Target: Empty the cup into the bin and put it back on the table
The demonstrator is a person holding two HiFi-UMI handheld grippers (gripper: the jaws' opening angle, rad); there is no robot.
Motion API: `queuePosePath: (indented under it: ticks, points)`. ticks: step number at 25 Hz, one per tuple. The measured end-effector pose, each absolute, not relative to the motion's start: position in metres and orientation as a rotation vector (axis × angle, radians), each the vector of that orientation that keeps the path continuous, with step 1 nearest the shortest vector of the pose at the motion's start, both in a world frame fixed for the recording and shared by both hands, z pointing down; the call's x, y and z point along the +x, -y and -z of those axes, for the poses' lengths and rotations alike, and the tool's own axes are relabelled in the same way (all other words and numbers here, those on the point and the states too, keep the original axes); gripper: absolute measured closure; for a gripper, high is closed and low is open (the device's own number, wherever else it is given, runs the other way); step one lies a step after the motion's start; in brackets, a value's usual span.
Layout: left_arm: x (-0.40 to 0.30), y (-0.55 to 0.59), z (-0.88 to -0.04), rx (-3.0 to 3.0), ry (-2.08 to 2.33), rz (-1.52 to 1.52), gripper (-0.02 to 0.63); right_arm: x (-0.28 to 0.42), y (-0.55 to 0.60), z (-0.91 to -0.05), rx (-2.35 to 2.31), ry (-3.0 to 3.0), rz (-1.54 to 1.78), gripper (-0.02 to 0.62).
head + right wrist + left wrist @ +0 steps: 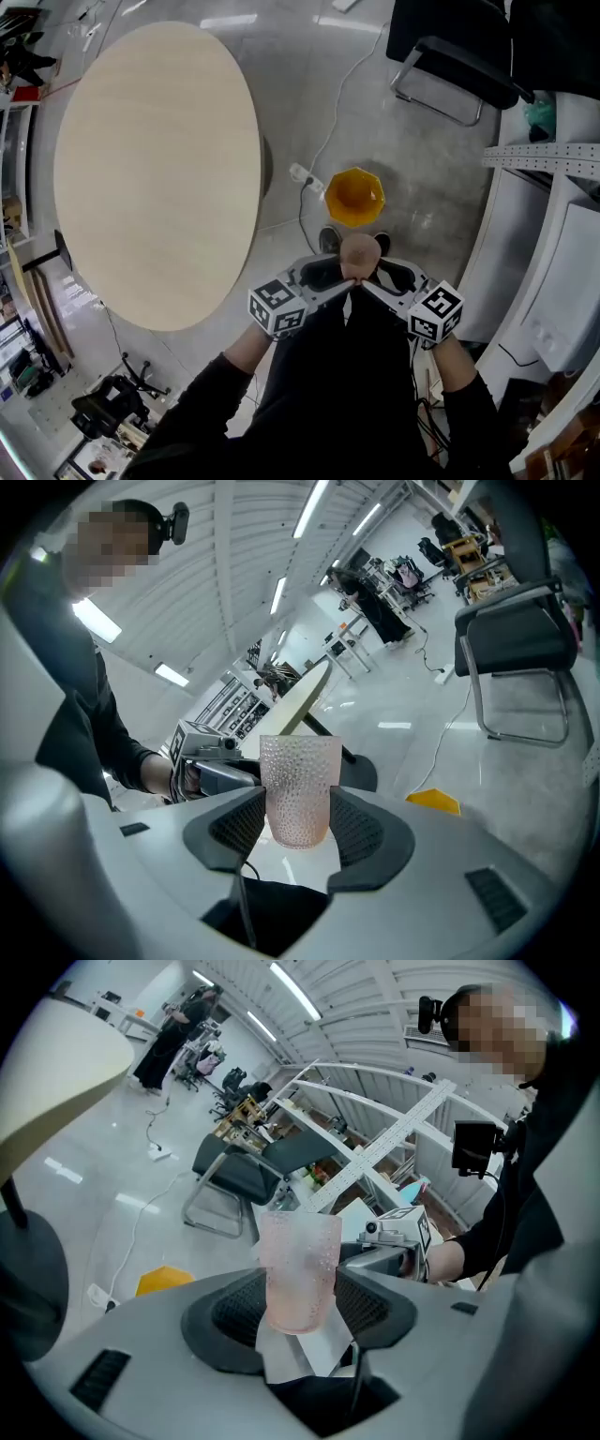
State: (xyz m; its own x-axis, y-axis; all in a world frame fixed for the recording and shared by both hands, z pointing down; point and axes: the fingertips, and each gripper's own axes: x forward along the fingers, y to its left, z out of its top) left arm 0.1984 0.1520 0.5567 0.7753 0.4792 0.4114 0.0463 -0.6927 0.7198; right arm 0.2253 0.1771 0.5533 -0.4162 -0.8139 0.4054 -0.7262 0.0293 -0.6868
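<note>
- Head view, lower centre: the cup [359, 253] is held in the air in front of the person's dark torso, between the two grippers, which meet on it from either side.
- Left gripper [336, 277] has its jaws closed on the lower part of the cup; the left gripper view shows its ribbed pads against both sides.
- Right gripper [380, 277] clamps the same cup from the opposite side, with its pads pressed to the lower walls in the right gripper view.
- The cup's long axis runs straight up each gripper view's frame, with the wide rim at the top and the narrower base low between the pads. From the head view it shows end-on, so it probably stands upright.
- It is a pale pink, translucent tumbler with a pebbled surface, tapering toward the base. What is inside cannot be made out.
- The yellow bin [354, 196] stands on the floor just above the cup in the frame, open end up.
- The round pale table [155, 169] fills the upper left, well apart from the cup.
</note>
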Motion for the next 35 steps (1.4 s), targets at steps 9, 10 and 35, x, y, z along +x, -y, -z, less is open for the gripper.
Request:
queuePosePath:
  ticks: [9, 10, 35]
  points:
    - [0.191, -0.153, -0.634, 2.126, -0.365, -0.831, 0.364, 0.217, -0.176, -0.630, -1.611, -2.134, 1.494, 0.377]
    - [0.190, -0.154, -0.641, 2.107, -0.361, -0.836, 0.364, 0.217, -0.177, -0.637, -1.602, -2.117, 1.514, 0.377]
    - [0.194, -0.150, -0.716, 1.835, -0.264, -0.864, 0.364, 0.223, -0.173, -0.711, -1.467, -1.985, 1.732, 0.377]
